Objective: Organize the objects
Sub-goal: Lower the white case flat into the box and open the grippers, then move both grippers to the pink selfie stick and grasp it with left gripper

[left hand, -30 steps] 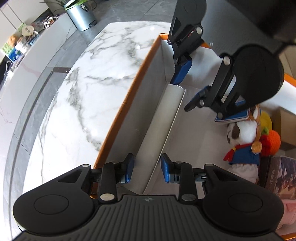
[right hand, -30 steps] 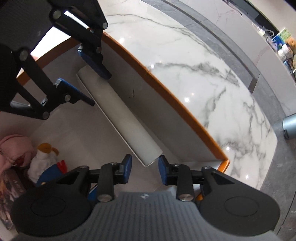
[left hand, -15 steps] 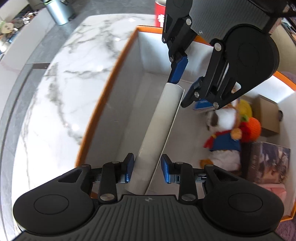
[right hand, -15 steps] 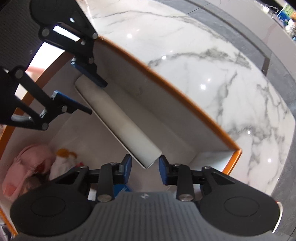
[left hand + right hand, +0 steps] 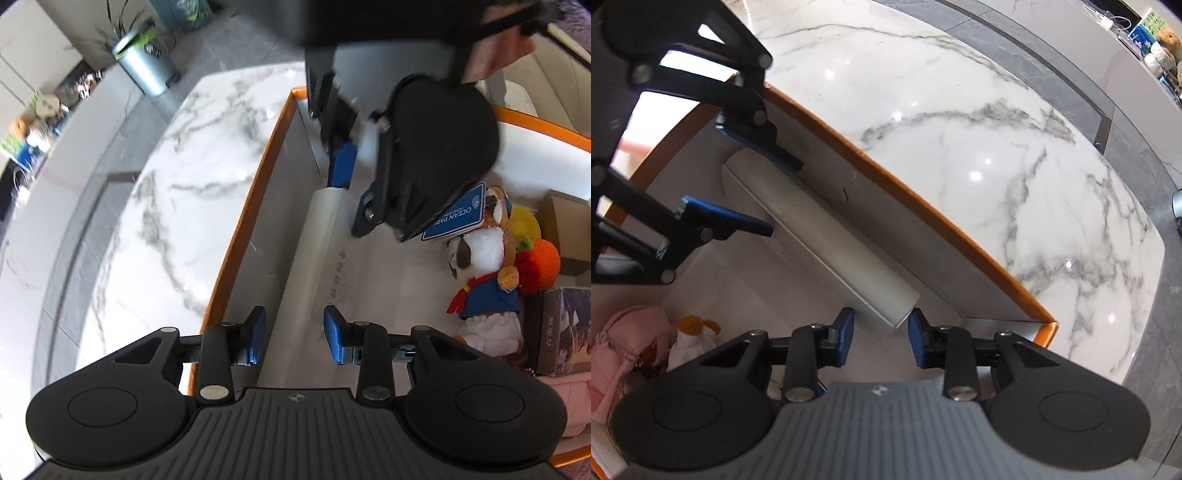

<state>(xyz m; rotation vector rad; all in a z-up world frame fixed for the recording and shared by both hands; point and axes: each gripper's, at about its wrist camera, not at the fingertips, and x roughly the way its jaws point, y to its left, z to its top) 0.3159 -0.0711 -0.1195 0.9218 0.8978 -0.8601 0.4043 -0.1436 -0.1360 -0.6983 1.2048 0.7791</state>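
Observation:
A long white roll (image 5: pixel 314 251) lies on the floor of an orange-rimmed white box (image 5: pixel 255 184), along its left wall. My left gripper (image 5: pixel 293 339) is open, its blue fingers on either side of the roll's near end with gaps. My right gripper (image 5: pixel 881 334) is open at the roll's other end (image 5: pixel 827 236), not touching it. Each gripper shows in the other's view: the right one (image 5: pixel 351 192) at the far end, the left one (image 5: pixel 768 199) likewise.
A plush dog in a blue outfit (image 5: pixel 484 280), an orange knitted toy (image 5: pixel 539 258), a cardboard box (image 5: pixel 569 225), a dark book (image 5: pixel 565 328) and a pink item (image 5: pixel 628 339) fill the box's right side. The box sits on a marble table (image 5: pixel 960 147). A metal bin (image 5: pixel 146 66) stands beyond.
Both grippers have opened wider and backed off slightly from the roll's ends. The roll now rests on the box floor by itself.

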